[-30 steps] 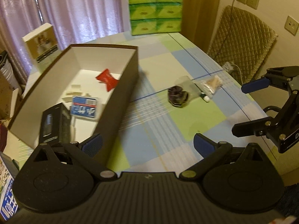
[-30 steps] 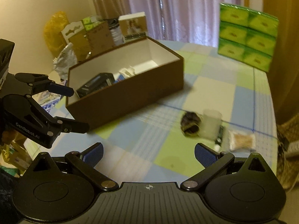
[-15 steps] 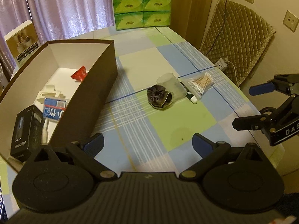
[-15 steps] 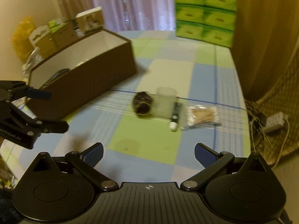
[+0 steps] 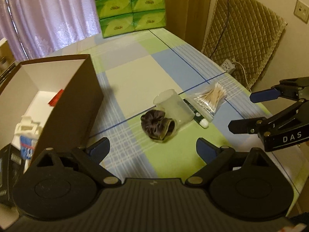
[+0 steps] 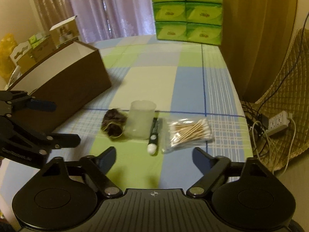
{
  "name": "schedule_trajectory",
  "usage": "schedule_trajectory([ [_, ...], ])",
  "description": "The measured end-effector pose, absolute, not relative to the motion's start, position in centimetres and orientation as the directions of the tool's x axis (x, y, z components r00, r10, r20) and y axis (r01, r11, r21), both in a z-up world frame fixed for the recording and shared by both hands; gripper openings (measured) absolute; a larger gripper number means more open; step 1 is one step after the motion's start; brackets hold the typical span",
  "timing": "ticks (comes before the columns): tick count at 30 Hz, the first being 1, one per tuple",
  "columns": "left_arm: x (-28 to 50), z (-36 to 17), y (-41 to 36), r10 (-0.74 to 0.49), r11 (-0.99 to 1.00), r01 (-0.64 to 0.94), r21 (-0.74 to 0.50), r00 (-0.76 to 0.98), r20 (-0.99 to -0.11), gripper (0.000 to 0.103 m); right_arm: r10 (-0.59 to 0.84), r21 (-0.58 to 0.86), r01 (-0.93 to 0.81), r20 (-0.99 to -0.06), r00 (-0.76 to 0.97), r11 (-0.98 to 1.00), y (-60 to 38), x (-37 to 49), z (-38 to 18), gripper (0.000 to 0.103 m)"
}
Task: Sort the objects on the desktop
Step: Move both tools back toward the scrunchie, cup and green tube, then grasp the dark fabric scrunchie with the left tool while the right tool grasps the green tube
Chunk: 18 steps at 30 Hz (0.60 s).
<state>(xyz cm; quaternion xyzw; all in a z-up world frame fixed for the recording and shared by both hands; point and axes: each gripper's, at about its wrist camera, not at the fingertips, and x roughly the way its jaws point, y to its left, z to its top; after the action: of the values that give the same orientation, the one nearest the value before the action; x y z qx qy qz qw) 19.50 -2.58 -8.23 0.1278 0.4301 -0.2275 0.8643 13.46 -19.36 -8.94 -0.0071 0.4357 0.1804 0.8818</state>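
Both grippers nearer scrunchie [image 5: 157, 124], cup [image 5: 173, 106], jaws apart

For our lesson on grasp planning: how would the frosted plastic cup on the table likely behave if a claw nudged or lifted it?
The frosted plastic cup looks thin-walled and empty, so probably light. It seems to lie tilted, so a nudge may roll it toward the scrunchie or the tube. Its smooth wall could slip or flex when squeezed.

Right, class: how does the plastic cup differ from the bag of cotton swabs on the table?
The plastic cup is frosted, round and empty; the bag of cotton swabs is clear, flat and full. The cup touches the dark scrunchie; the bag lies on the far side of the tube. Both rest on the checked tablecloth, outside the box.
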Motion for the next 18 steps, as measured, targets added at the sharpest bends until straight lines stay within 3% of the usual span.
schedule_trajectory([
  [5,22.1,-10.1,-4.0,-0.277,0.843,0.536,0.046,0.506,-0.817,0.092,0.298,0.170,-0.272,-0.781,0.549,0.947,-19.9,15.1,-10.1,0.063],
  [18,25.8,-13.5,-5.9,-0.276,0.792,0.607,0.066,0.452,-0.848,0.083,0.282,0.203,-0.203,-0.795,0.536,0.958,-20.8,16.5,-11.7,0.061],
])
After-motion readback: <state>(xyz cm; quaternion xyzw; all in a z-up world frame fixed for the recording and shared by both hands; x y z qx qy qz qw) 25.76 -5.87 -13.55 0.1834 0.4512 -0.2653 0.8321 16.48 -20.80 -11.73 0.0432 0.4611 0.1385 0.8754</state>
